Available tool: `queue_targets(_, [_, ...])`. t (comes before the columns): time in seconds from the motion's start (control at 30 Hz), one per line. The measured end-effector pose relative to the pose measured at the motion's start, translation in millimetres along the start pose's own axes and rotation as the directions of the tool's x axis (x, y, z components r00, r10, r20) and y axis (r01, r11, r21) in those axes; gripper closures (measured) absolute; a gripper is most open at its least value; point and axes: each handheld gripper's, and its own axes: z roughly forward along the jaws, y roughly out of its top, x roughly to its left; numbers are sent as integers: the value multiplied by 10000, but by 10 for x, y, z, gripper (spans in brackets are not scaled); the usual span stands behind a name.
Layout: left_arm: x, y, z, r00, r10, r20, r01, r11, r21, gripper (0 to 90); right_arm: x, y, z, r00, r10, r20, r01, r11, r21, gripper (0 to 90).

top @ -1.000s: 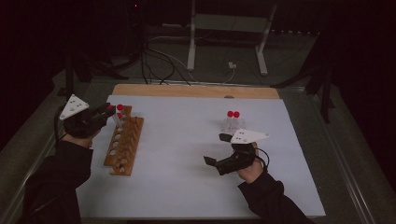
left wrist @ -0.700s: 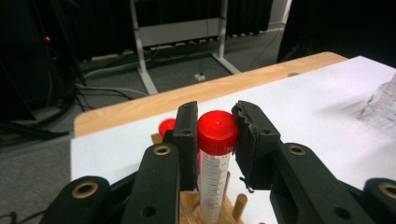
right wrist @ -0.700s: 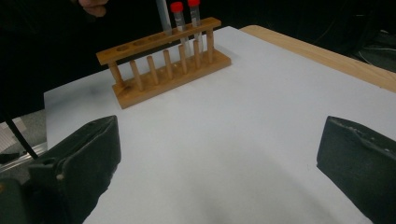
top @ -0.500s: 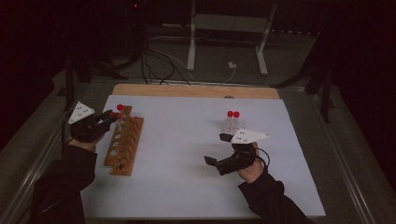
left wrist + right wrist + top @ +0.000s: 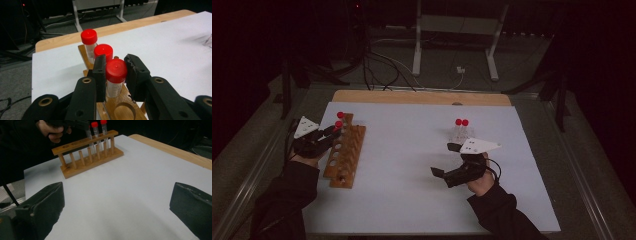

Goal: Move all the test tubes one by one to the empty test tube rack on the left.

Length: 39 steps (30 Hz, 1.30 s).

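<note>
While the person's left forearm reaches in along the near-left side of the wooden rack (image 5: 344,150), the left claw (image 5: 332,131) is held level at the rack's far end, its jaws closed on the red cap of a tube (image 5: 116,76) that stands upright in a rack hole; in the left gripper view both jaws touch that cap, one on each side. Two more red-capped tubes (image 5: 96,50) stand in the rack just beyond the held one, toward the rack's far end, making three tubes in the rack. At least one empty hole shows on the near side of the held tube in the left gripper view, and the high view shows further open holes running toward the rack's near end. Well to the right of the rack, the right hand rests on the white sheet of the counter (image 5: 412,200) with the right claw (image 5: 447,160) pointing toward the rack, its jaws spread wide apart and holding nothing; the right gripper view looks between those jaws across bare sheet to the rack. Two further red-capped tubes (image 5: 461,131) stand close together on the sheet, right of the rack and just beyond the right claw, apart from it. Cables and a metal stand (image 5: 457,45) lie on the floor beyond the counter.
</note>
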Motion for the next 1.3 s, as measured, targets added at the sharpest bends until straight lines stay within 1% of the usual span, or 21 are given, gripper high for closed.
queue_targets(0.1, [2, -1, -4, 9999, -111, -55, 111, 9999, 8, 719, 0, 0, 0, 10000, -10, 2, 10, 10000, 3, 0])
queue_targets(0.2, [2, -6, -9, 9999, -61, -99, 61, 10000, 36, 719, 0, 0, -1, 10000, -6, 4, 6, 10000, -5, 0])
queue_targets(0.37, [6, -3, -10, 9999, -127, -32, 127, 9999, 90, 715, 0, 7, -12, 10000, 20, -30, -21, 10000, -59, 0])
queue_targets(0.47, [23, 3, -7, 9993, -364, 63, 362, 9991, 242, 697, -3, 13, -19, 10000, 6, -51, -7, 9999, -101, 0])
queue_targets(0.53, [23, -5, -8, 9988, -448, 218, 441, 9985, 315, 605, -3, 15, -26, 10000, 14, -58, -15, 9999, -172, 0])
queue_targets(0.57, [16, -7, -18, 9990, -418, 140, 413, 9985, 348, 550, -4, 16, -30, 10000, 10, -77, -11, 9998, -199, 0])
queue_targets(0.6, [12, -7, -31, 9988, -457, 162, 452, 9985, 324, 493, -3, 19, -33, 10000, -6, -63, 5, 9998, -203, 0])
queue_targets(0.63, [9, -4, -51, 9983, -479, 323, 471, 9985, 265, 443, -4, 21, -38, 10000, -12, -70, 10, 9998, -216, 0])
queue_targets(0.67, [-5, 3, -76, 9985, -442, 326, 436, 9989, 188, 386, -7, 24, -42, 10000, -18, -64, 16, 9997, -231, 0])
queue_targets(0.7, [-18, 12, -104, 9980, -452, 432, 450, 9990, 53, 327, -11, 28, -48, 10000, -16, -12, 16, 9997, -259, 0])
queue_targets(0.77, [-46, 43, -168, 9954, -543, 789, 554, 9984, -115, 240, -23, 37, -63, 10000, -16, 15, 17, 9996, -298, 0])
queue_targets(0.83, [-82, 78, -235, 9893, -599, 1330, 645, 9974, -311, 160, -38, 50, -82, 9999, -64, 116, 69, 9993, -360, 0])
queue_targets(0.87, [-110, 95, -267, 9875, -568, 1469, 631, 9973, -383, 156, -48, 56, -91, 9999, -53, 152, 59, 9991, -420, 0])
queue_targets(0.9, [-139, 111, -297, 9849, -473, 1668, 557, 9974, -462, 123, -62, 62, -100, 9999, -37, 152, 44, 9990, -453, 0])
queue_targets(0.97, [-213, 143, -353, 9780, -345, 2058, 478, 9971, -599, 102, -86, 71, -121, 9995, -142, 289, 160, 9980, -609, 0])
queue_targets(1.0, [-238, 152, -367, 9746, -297, 2219, 446, 9970, -625, 87, -100, 76, -132, 9994, -192, 276, 210, 9976, -653, 0])
queue_targets(1.1, [-348, 178, -398, 9600, -133, 2796, 335, 9972, -675, 46, -131, 90, -152, 9996, -173, 217, 189, 9970, -746, 0])
queue_targets(1.13, [-385, 185, -403, 9575, -71, 2883, 276, 9974, -669, 41, -141, 95, -157, 9997, -171, 193, 186, 9967, -796, 0])
queue_targets(1.2, [-457, 193, -414, 9469, 160, 3211, 88, 9971, -755, 26, -161, 110, -170, 9996, -211, 213, 228, 9963, -826, 0])
queue_targets(1.23, [-492, 197, -416, 9443, 204, 3283, 51, 9971, -765, 26, -171, 119, -179, 9996, -212, 204, 229, 9959, -874, 0])
queue_targets(1.3, [-558, 195, -418, 9325, 360, 3593, -66, 9966, -826, 25, -201, 142, -196, 9997, -193, 172, 207, 9963, -831, 0])
